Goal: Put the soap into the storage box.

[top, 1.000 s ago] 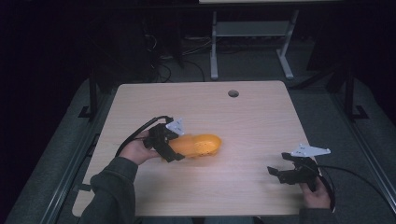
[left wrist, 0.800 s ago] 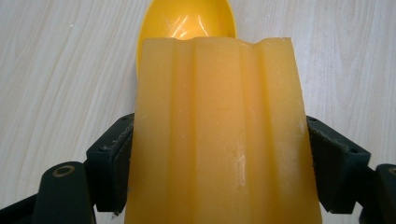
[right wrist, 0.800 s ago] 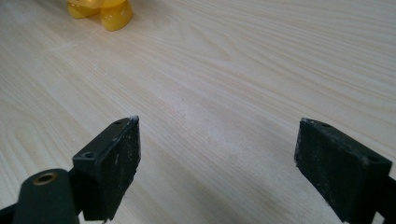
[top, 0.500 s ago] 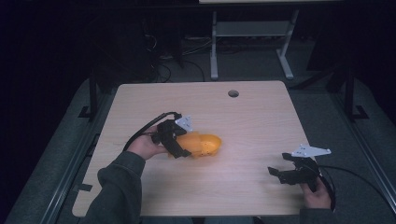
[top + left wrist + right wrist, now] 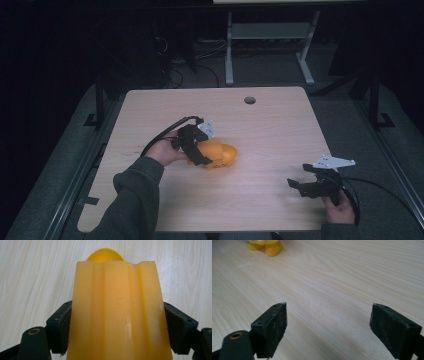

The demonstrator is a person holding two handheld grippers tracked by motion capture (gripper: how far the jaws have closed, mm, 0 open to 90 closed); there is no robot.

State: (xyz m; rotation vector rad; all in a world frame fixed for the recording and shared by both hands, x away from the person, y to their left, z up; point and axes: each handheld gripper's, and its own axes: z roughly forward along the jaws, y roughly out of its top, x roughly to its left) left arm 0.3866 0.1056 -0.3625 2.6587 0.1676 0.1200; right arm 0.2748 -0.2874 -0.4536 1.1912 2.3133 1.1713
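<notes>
Since a second ago my left hand-held gripper (image 5: pixel 202 156) tips the ribbed orange-yellow plastic piece (image 5: pixel 216 153) up at its held end, jaws clamped on both its sides, mid-left on the pale wooden desk (image 5: pixel 270 130), my right hand-held gripper (image 5: pixel 300 187) wide apart, holding nothing, near the right front edge

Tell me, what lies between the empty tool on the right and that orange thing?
Nothing but bare table. The high view shows plain wood from the right tool to the orange thing, held by the left tool.
</notes>
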